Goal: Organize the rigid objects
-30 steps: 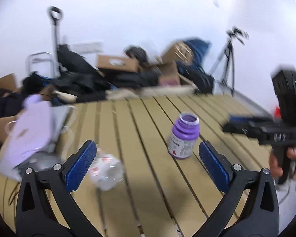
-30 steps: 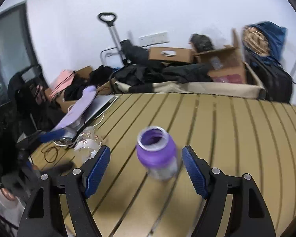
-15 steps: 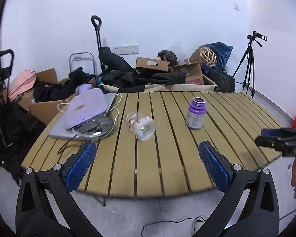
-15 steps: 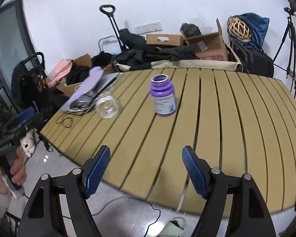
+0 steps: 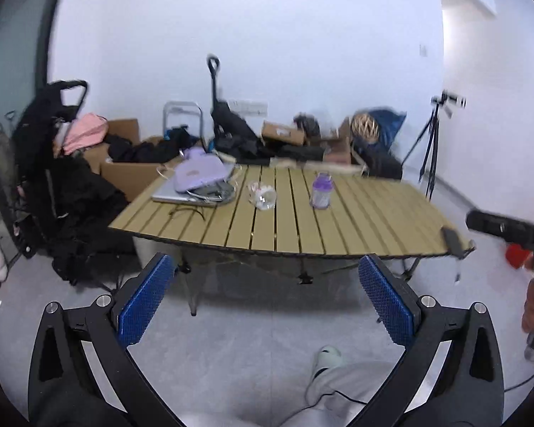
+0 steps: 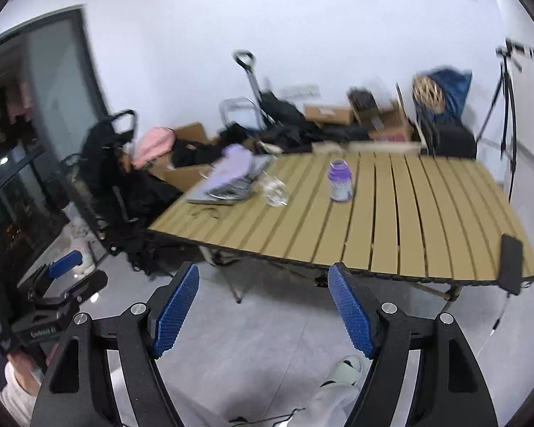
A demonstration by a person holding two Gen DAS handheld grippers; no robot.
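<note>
A purple bottle [image 5: 321, 195] stands upright on the slatted wooden table [image 5: 356, 227]; it also shows in the right wrist view [image 6: 340, 185]. A clear plastic bottle [image 5: 262, 195] lies on its side to its left, also in the right wrist view [image 6: 275, 189]. My left gripper [image 5: 267, 299] is open and empty, held over the floor well in front of the table. My right gripper [image 6: 263, 315] is open and empty, also back from the table edge [image 6: 338, 267].
A purple pouch on a laptop with cables [image 5: 195, 183] lies at the table's left. A black phone [image 6: 511, 263] lies at the front right corner. Boxes, bags and a trolley [image 5: 231, 135] crowd the far wall. A tripod [image 6: 509, 99] stands right. My leg and slipper [image 6: 341, 373] are below.
Both grippers have pulled far back from the table, from just around the purple bottle to out over the floor. The bottles have not moved.
</note>
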